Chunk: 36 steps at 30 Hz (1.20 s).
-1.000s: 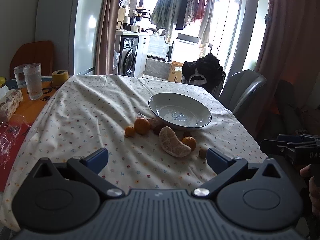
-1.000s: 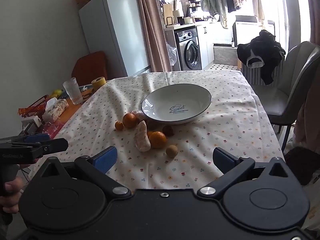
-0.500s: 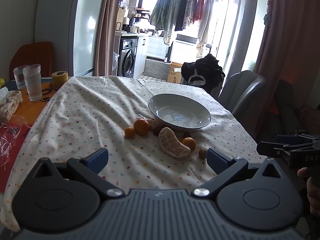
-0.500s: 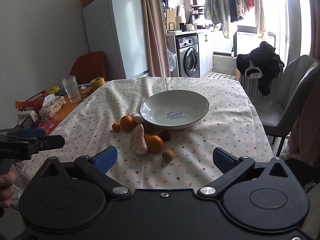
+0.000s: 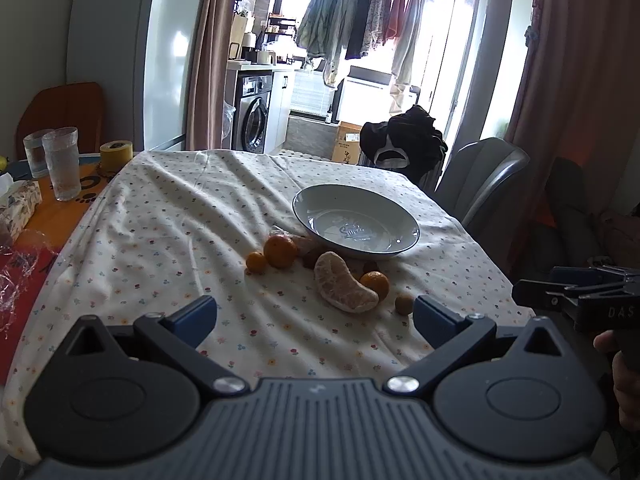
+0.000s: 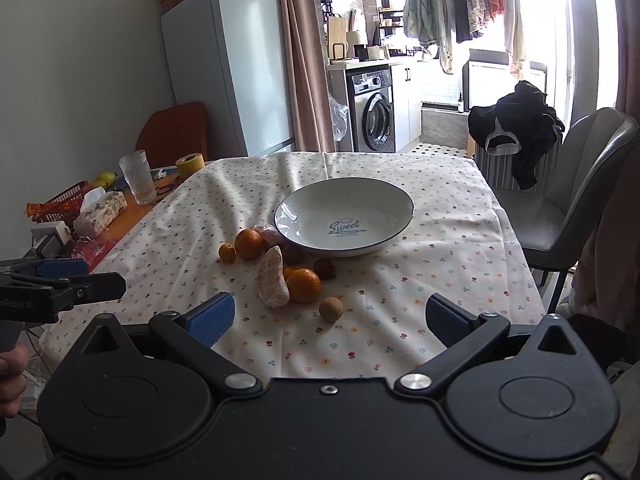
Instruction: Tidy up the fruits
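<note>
Right wrist view shows nothing sorted yet: the glossy white plate (image 6: 344,216) with its dark rim sits empty on the tabletop (image 6: 448,264), and all the fruit lies loose on the flowered, creased cloth just in front of it. My right tool (image 6: 330,318) and my left tool (image 5: 316,314) both hang wide apart and empty at the near edge, so every piece is left to move, I judge. Nearest are a peeled, pithy citrus wedge (image 6: 273,278), a smooth round orange (image 6: 304,285) touching it, and a small dull brown ball (image 6: 331,309).
</note>
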### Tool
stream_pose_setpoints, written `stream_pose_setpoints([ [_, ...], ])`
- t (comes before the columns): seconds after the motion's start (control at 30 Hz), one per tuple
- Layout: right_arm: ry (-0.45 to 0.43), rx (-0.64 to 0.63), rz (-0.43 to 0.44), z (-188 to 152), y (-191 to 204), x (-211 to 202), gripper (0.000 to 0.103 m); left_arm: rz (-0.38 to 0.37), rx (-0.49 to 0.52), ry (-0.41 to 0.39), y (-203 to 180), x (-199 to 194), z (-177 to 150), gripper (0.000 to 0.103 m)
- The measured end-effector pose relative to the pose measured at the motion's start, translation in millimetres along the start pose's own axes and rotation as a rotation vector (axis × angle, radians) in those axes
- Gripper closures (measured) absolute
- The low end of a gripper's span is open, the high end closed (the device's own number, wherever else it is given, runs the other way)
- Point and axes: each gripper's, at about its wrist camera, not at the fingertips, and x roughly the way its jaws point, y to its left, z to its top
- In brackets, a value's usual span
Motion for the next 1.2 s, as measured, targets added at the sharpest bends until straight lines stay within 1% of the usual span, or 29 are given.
stream_pose_setpoints([
  [0.7,-0.003,0.006,-0.003,-2,-3,1,0.000,-0.002,-0.006,0.004,1,5,-4,0.000],
  [0.8,-0.010,0.005,0.010,-2,-4,1,0.000,0.007,-0.010,0.008,2,9,-4,0.000],
  [0.9,-0.018,0.005,0.016,-2,-4,1,0.000,0.011,-0.021,-0.008,1,13,-4,0.000],
  [1.03,-0.015,0.004,0.040,-4,-4,6,0.000,0.028,-0.008,-0.031,-2,20,-6,0.000],
  [1.1,-0.013,0.008,0.054,-6,-5,11,0.000,0.016,-0.013,-0.026,-1,25,-7,0.000],
  [1.2,-0.008,0.000,0.072,-9,-4,21,0.000,0.022,-0.010,-0.036,-1,30,-10,0.000],
])
